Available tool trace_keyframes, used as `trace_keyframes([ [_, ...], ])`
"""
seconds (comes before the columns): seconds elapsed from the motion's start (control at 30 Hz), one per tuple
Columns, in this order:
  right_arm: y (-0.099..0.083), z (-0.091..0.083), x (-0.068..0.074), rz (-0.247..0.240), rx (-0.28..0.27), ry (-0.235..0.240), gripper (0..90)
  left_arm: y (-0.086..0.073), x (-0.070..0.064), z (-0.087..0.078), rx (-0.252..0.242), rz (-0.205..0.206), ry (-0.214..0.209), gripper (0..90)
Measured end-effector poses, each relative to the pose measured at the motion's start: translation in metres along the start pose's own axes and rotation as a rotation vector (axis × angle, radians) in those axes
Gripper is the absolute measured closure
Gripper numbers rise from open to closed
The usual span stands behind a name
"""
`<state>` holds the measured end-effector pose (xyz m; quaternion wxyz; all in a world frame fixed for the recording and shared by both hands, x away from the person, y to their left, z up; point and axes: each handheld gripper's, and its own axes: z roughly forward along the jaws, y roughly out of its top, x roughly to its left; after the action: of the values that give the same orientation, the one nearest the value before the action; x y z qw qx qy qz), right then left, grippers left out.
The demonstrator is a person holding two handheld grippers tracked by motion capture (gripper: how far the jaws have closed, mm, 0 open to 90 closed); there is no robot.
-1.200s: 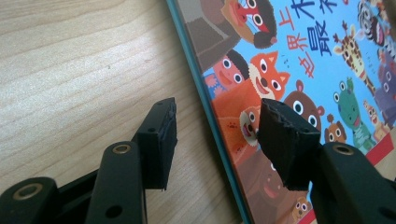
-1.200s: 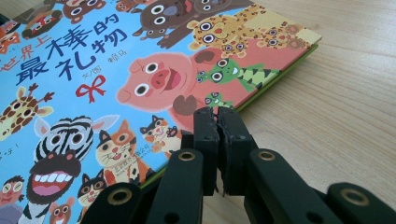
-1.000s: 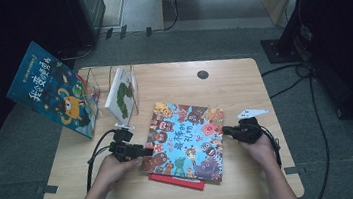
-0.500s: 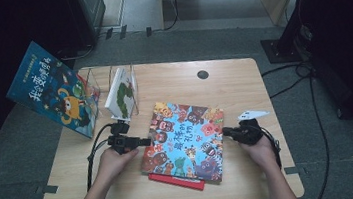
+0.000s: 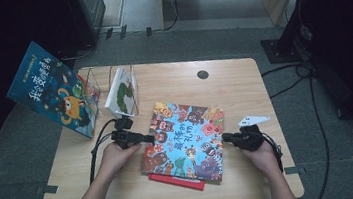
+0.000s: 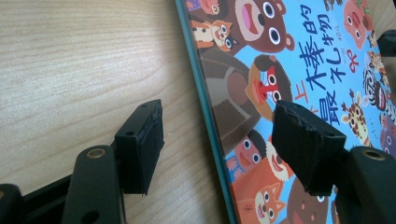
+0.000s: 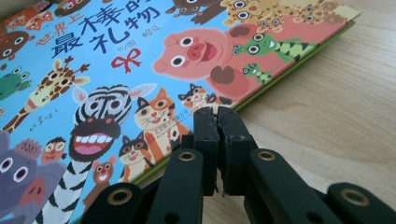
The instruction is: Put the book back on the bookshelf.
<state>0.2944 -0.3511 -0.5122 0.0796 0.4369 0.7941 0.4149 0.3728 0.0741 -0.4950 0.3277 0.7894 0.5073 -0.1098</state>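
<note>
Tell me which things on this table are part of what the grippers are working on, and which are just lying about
In use:
animal picture book
left gripper, open astride its edge
right gripper, shut at its other edge

Lying about:
red book underneath
blue book
clear rack holding a white book

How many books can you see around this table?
4. An animal-cover book lies flat mid-table between the grippers; a red book peeks from under it; a white book stands in the clear rack; a blue book leans at the left edge. Others may be hidden.
</note>
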Motion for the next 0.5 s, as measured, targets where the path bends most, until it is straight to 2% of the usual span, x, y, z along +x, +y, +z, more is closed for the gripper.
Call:
trace_keyframes([
  [0.27, 0.001, 0.004, -0.002, -0.011, -0.007, 0.013, 90.0, 0.0, -0.002, 0.002, 0.018, -0.002, -0.017, 36.8],
  [0.4, 0.006, 0.011, -0.001, -0.014, -0.011, 0.016, 90.0, -0.002, -0.002, 0.002, 0.036, -0.018, -0.049, 37.9],
  [0.5, 0.009, 0.015, 0.002, -0.013, -0.009, 0.018, 90.0, -0.003, -0.003, 0.0, 0.039, -0.022, -0.034, 37.0],
])
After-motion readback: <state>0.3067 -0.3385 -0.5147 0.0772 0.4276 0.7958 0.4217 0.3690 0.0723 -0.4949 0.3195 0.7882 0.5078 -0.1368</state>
